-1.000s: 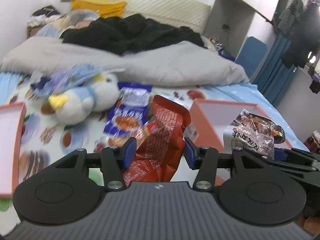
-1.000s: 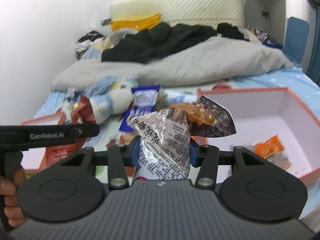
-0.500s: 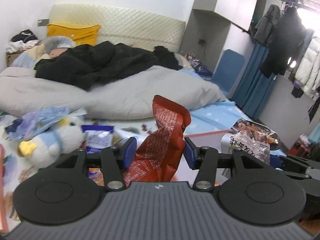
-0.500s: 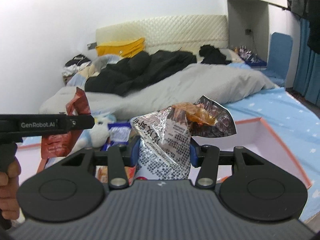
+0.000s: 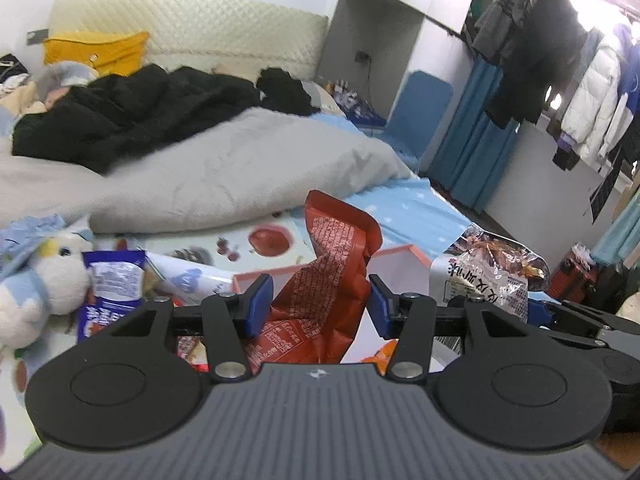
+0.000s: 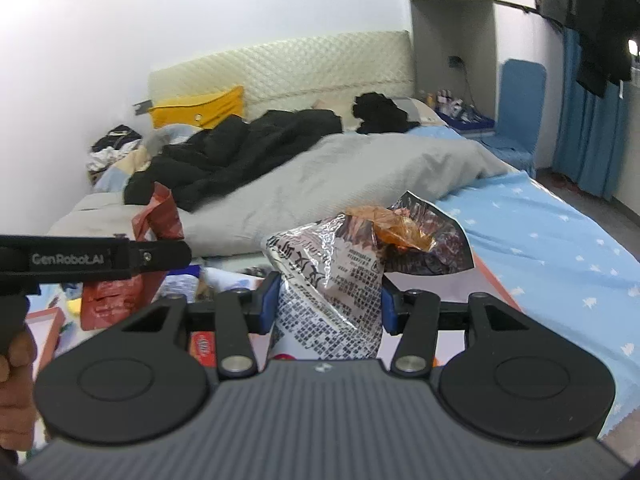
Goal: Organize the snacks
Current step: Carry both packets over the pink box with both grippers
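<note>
My left gripper (image 5: 318, 306) is shut on a crumpled red snack bag (image 5: 328, 264) and holds it up above the bed. My right gripper (image 6: 328, 304) is shut on a clear and silver snack bag (image 6: 344, 272) with dark printed text. Each bag also shows in the other view: the silver bag (image 5: 486, 274) to the right of the left gripper, the red bag (image 6: 132, 264) to the left of the right gripper. A pink-rimmed white box (image 5: 400, 250) lies on the bed just beyond both grippers; it also shows in the right wrist view (image 6: 486, 276).
A blue snack pack (image 5: 110, 280) and a plush toy (image 5: 36, 284) lie on the bed at the left. A second pink box (image 6: 48, 322) sits at the far left. A grey duvet (image 5: 224, 176) and black clothes (image 5: 132, 112) cover the bed's far half.
Both grippers have risen and turned to the right with their bags held. The plush toy and blue pack have slid left in view, and the white box sits lower.
</note>
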A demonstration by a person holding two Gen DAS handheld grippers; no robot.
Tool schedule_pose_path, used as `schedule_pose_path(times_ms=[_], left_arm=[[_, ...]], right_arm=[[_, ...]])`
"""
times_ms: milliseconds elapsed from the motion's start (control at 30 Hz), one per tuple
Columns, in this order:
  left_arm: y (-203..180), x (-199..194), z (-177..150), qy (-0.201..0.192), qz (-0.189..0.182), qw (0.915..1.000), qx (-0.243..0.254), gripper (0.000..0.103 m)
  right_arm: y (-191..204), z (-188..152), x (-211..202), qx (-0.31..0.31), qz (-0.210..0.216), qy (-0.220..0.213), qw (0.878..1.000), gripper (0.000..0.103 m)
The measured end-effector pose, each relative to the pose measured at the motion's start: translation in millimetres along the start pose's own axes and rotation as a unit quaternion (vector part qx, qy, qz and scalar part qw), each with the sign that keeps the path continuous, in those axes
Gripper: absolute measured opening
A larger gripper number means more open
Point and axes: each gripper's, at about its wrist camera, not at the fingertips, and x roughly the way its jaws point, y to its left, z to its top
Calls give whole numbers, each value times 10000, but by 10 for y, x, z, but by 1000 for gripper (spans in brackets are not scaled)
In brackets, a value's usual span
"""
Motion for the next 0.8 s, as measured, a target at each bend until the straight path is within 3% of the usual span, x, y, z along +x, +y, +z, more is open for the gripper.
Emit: schedule_pose_path(times_ms=[600, 800], left_arm=[[-473, 1468, -346, 1273, -308, 9909, 315, 57], [-484, 1683, -496, 1523, -268, 9873, 353, 57]], right_arm=[[-753, -447, 671, 498, -493, 921, 9933, 53], [-855, -659, 822, 560, -483, 1279, 9890, 53]])
